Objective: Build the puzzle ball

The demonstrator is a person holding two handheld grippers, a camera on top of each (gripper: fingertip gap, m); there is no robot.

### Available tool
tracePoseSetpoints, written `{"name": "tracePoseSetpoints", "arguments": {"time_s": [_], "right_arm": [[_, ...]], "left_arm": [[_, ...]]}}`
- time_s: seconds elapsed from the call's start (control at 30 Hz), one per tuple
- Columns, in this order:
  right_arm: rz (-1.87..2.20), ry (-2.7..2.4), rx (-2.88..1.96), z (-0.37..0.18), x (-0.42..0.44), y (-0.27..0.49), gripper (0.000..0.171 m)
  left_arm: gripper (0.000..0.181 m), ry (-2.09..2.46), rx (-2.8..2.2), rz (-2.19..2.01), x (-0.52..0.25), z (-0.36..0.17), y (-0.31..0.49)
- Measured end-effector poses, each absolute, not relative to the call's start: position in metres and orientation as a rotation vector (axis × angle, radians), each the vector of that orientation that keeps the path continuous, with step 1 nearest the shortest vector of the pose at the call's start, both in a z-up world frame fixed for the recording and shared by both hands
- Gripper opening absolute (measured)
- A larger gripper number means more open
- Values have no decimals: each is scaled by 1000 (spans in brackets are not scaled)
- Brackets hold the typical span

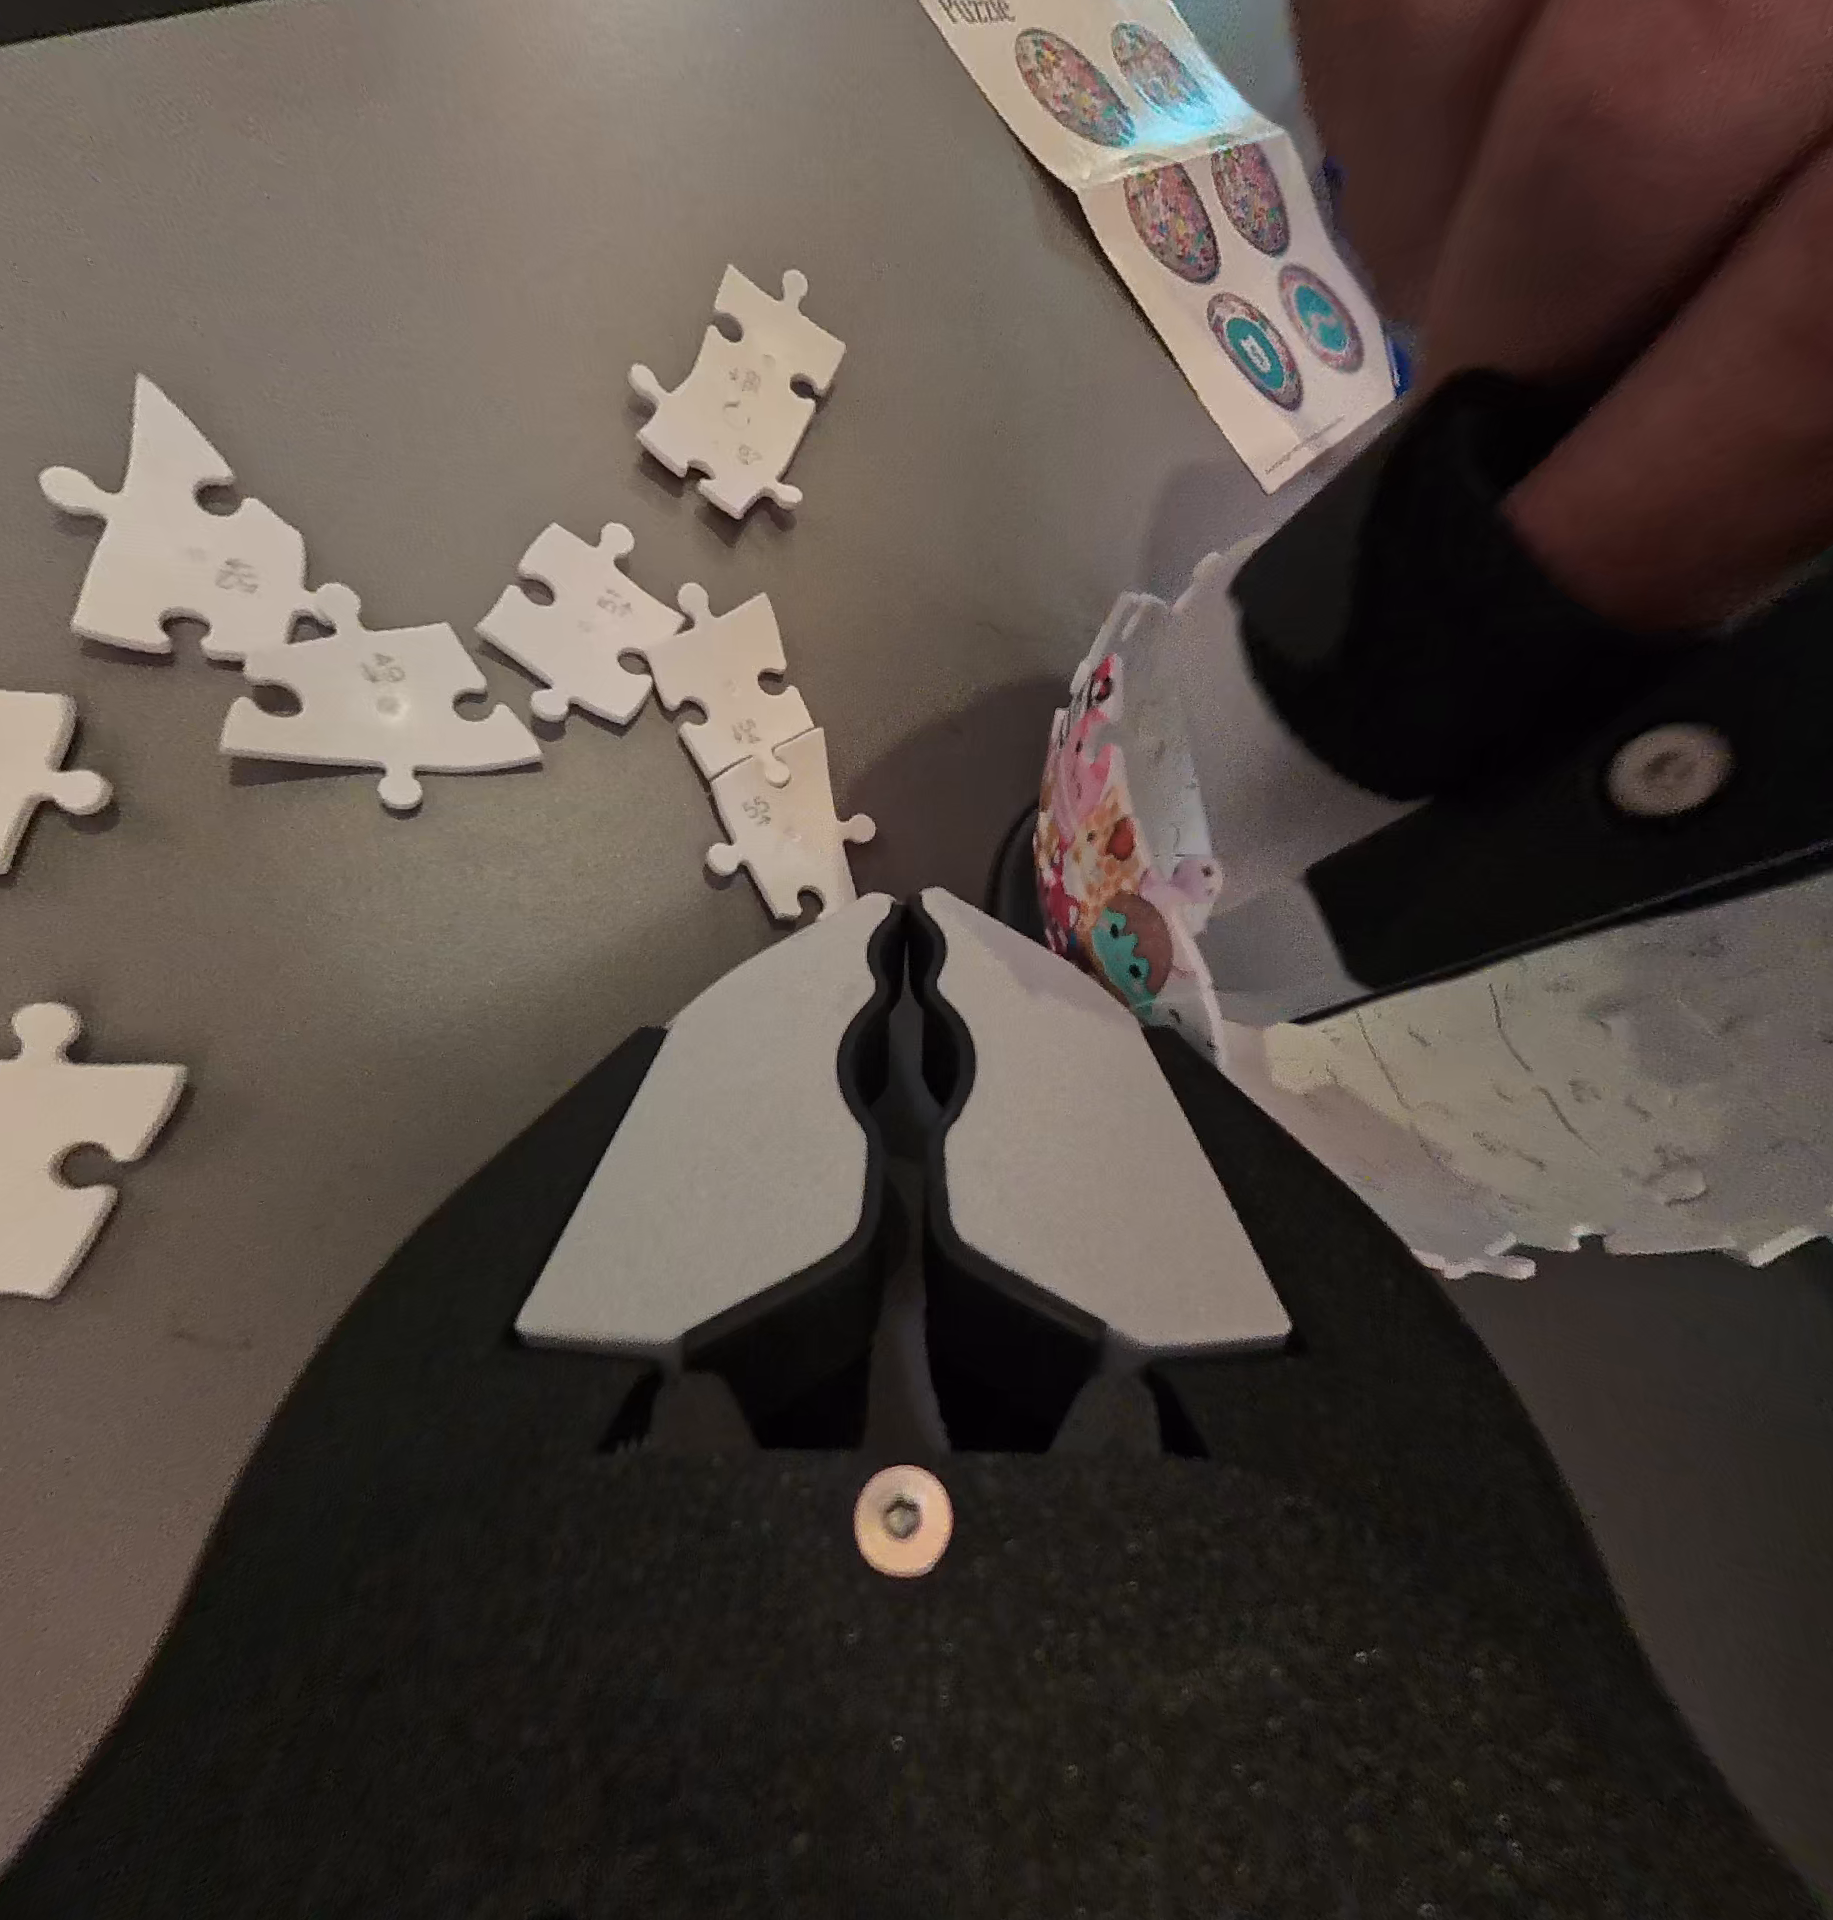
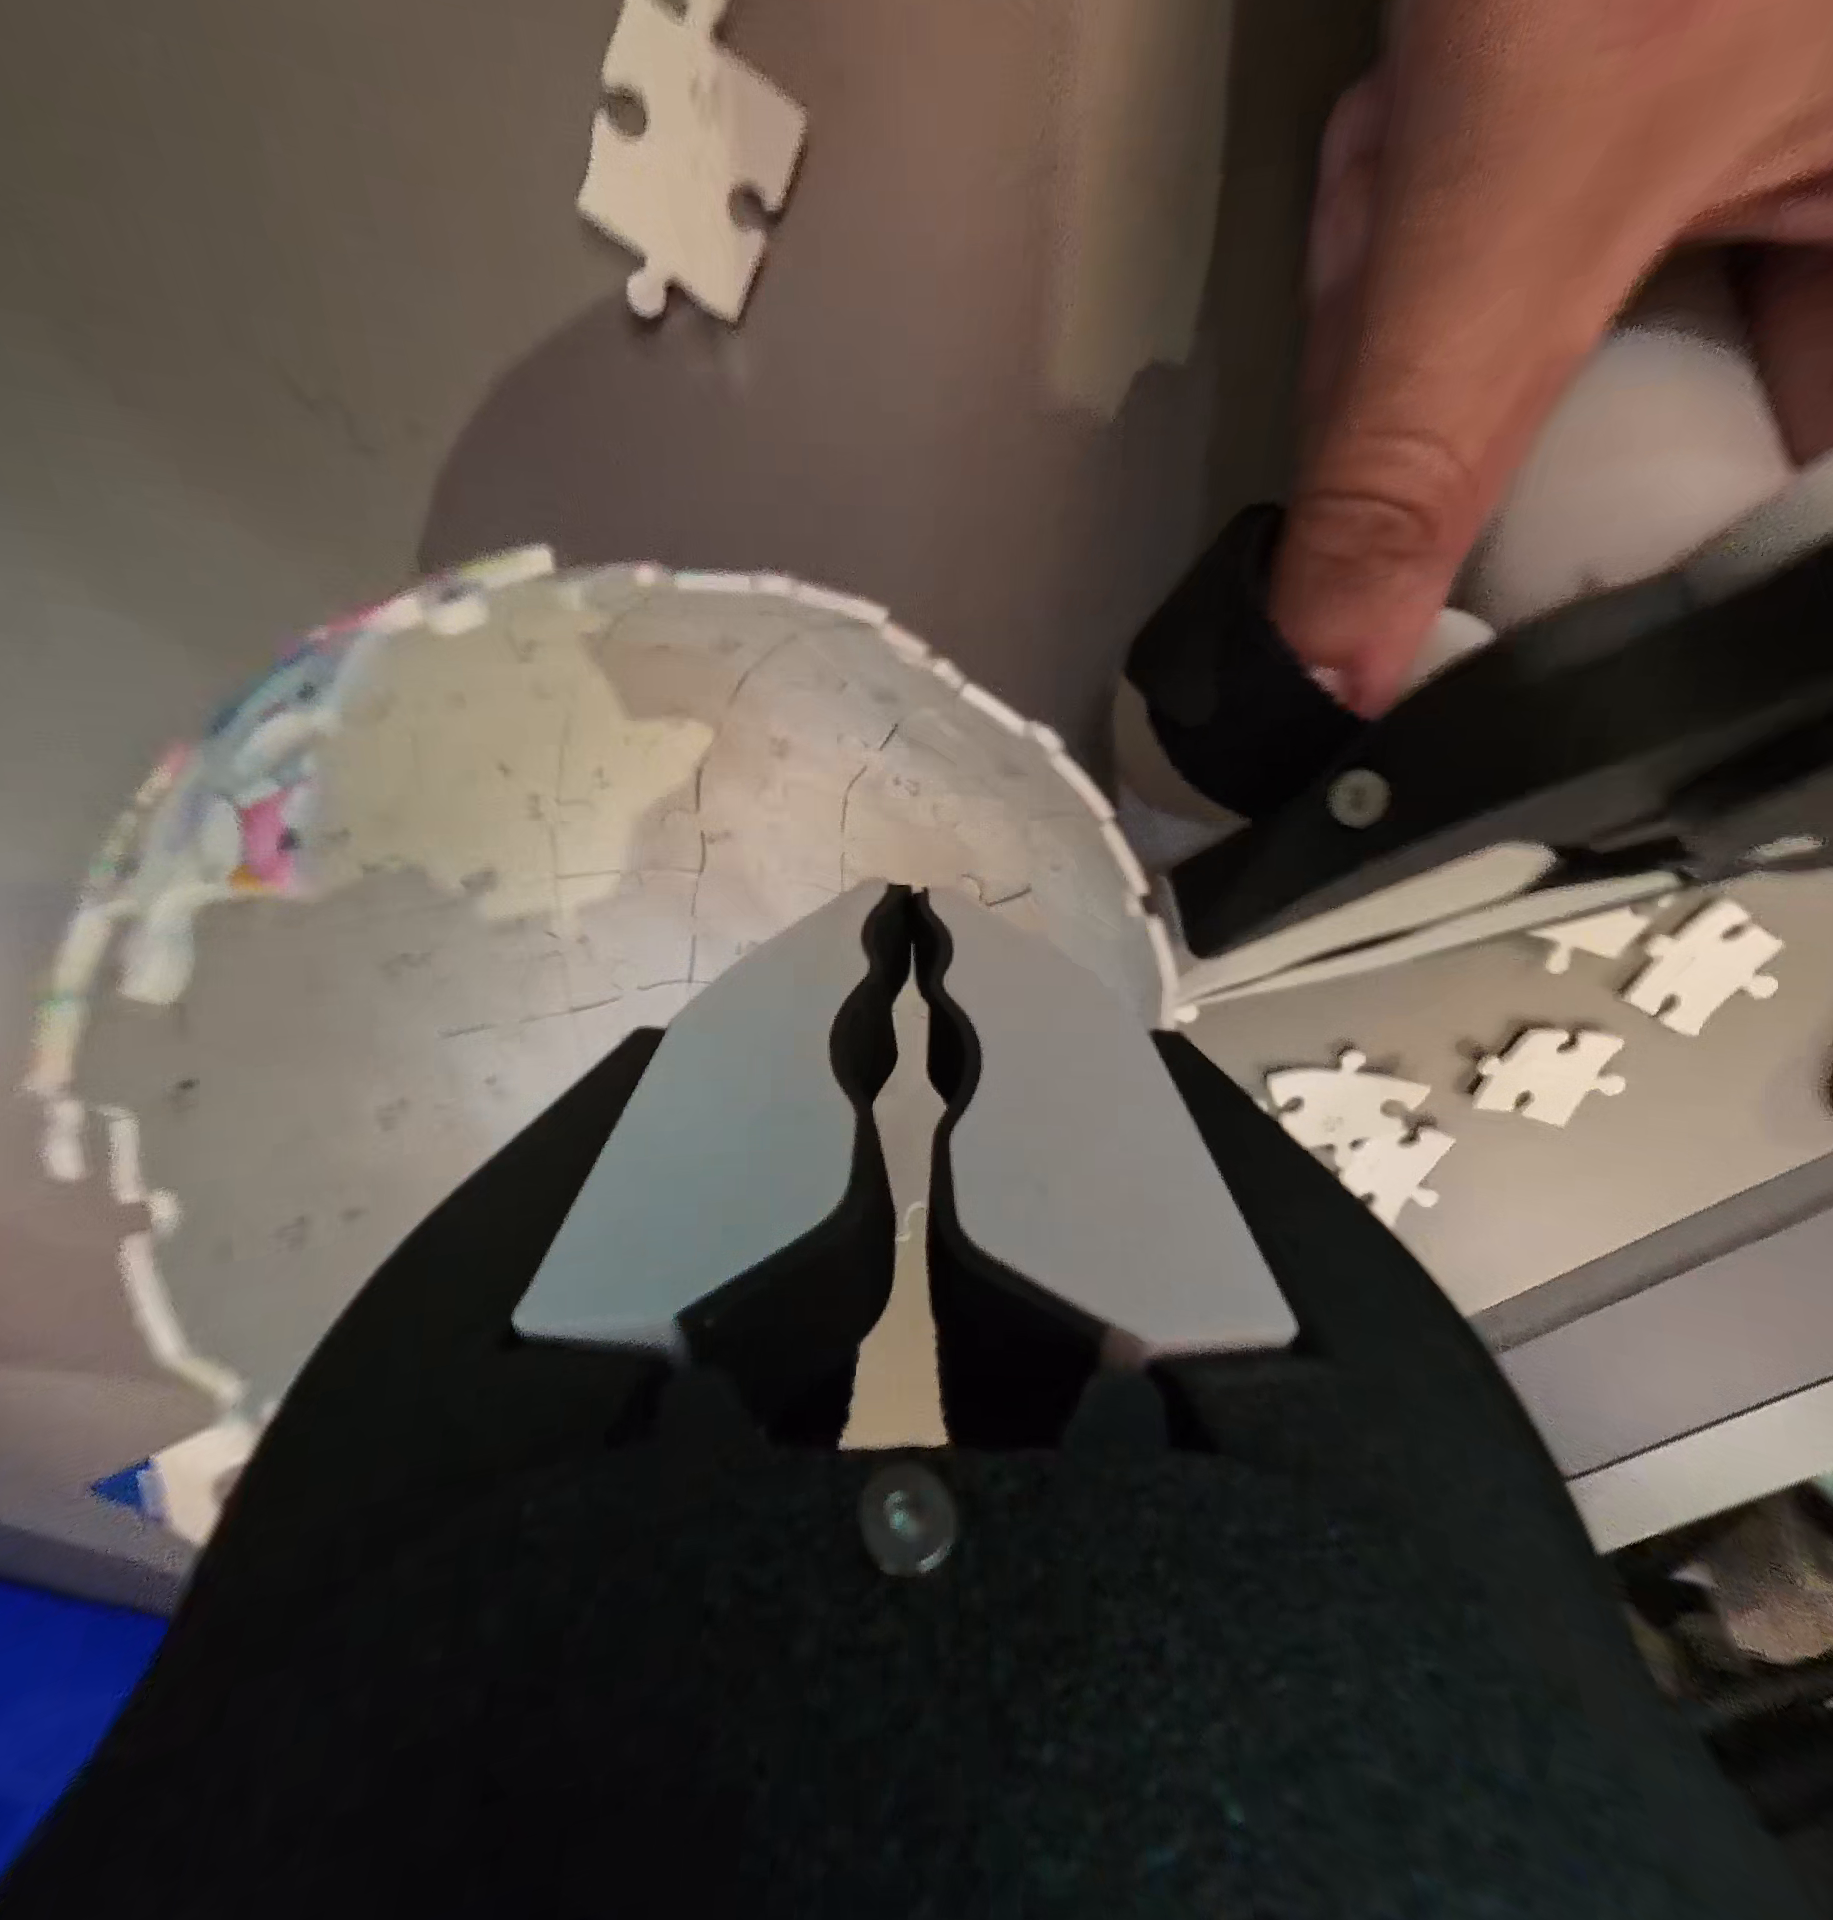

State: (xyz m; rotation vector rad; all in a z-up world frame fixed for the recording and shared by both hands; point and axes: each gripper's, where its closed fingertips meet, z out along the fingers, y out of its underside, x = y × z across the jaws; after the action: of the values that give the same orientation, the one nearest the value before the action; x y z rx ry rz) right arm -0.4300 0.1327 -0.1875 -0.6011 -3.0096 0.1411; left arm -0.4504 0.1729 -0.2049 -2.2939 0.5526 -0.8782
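Observation:
The half-built puzzle ball [image 2: 476,883] is an open bowl, white inside with a coloured printed outside [image 1: 1083,862]. My right gripper [image 2: 907,899] is shut, with its tips against the bowl's inner wall near the far rim. Nothing shows between its jaws. Its black body [image 1: 1494,727] reaches over the bowl in the left wrist view. My left gripper [image 1: 907,909] is shut and lies just left of the bowl's rim. Its tips are beside a loose white piece [image 1: 787,831]. In the right wrist view the left gripper [image 2: 1182,1003] touches the bowl's right rim.
Several loose white pieces [image 1: 372,707] lie face down on the grey table [image 1: 476,260], with more in the right wrist view [image 2: 1348,1132]. A printed leaflet [image 1: 1203,239] lies at the back. A person's hands [image 2: 1463,364] hold both grippers. The table edge [image 2: 1618,1351] is at right. There is about 5 cm between the tips of the two grippers.

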Motion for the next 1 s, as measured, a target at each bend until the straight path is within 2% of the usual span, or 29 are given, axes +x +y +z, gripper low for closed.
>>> {"name": "tracePoseSetpoints", "arguments": {"time_s": [0.13, 0.23, 0.33, 0.4, 0.53, 0.7, 0.77, 0.9, 1.0], "right_arm": [[264, -2946, -802, -159, -434, 120, 0], [340, -2748, -946, -107, -448, 118, 0], [629, -2412, -1232, -50, -447, 113, 0], [841, -2194, -1433, -36, -431, 110, 0], [901, -1736, -1724, -53, -382, 124, 0], [1102, -1405, -1505, -60, -344, 105, 0], [986, -1303, -1464, -72, -325, 112, 0], [1040, -1206, -1521, -100, -303, 102, 0], [1040, -1152, -1514, -108, -294, 99, 0]], "left_arm": [[0, 554, -2294, -876, -449, -205, 171], [0, 545, -2295, -897, -445, -205, 167], [0, 549, -2297, -914, -439, -205, 162], [0, 552, -2300, -915, -437, -205, 160], [0, 553, -2307, -919, -434, -205, 155], [0, 542, -2320, -761, -460, -200, 157], [0, 558, -2263, -687, -474, -178, 158], [0, 724, -2126, -657, -461, -119, 140], [0, 953, -2158, -316, -453, -110, 132]]}}
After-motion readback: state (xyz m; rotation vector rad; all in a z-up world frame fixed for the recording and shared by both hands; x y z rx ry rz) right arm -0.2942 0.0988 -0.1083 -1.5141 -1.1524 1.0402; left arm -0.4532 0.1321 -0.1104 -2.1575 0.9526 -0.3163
